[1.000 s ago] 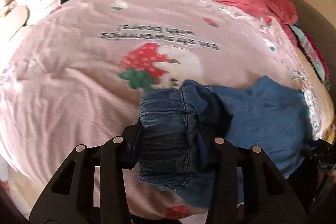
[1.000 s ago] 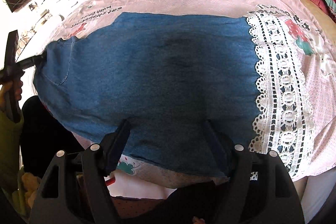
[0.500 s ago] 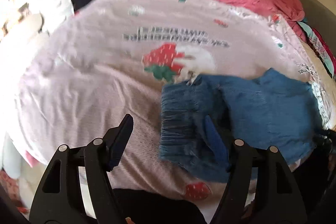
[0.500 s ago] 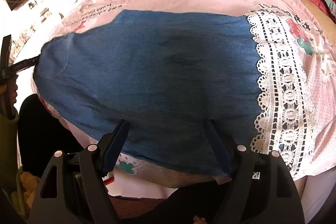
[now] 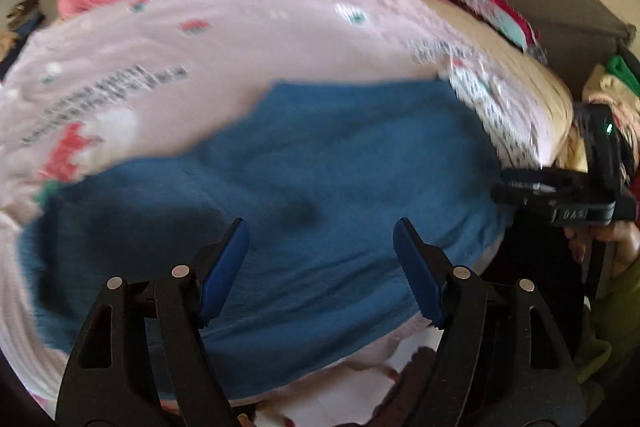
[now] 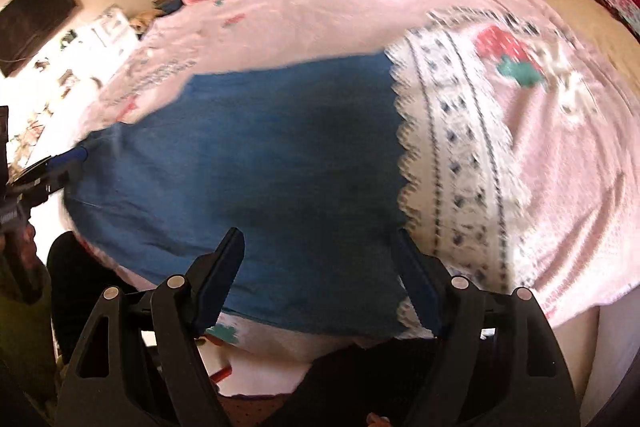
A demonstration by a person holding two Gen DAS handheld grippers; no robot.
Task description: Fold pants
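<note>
Blue denim pants (image 5: pixel 320 187) lie folded flat on pink bed (image 5: pixel 240 39); both tongs (image 5: pixel 320 267) (image 6: pixel 316 275) spread, empty; further folds possibly remain.

The left gripper (image 5: pixel 320 259) and right gripper (image 6: pixel 318 269) are showing black arms, silver screws and blue pads; the person is wearing a green sleeve (image 5: pixel 616 315)
</note>
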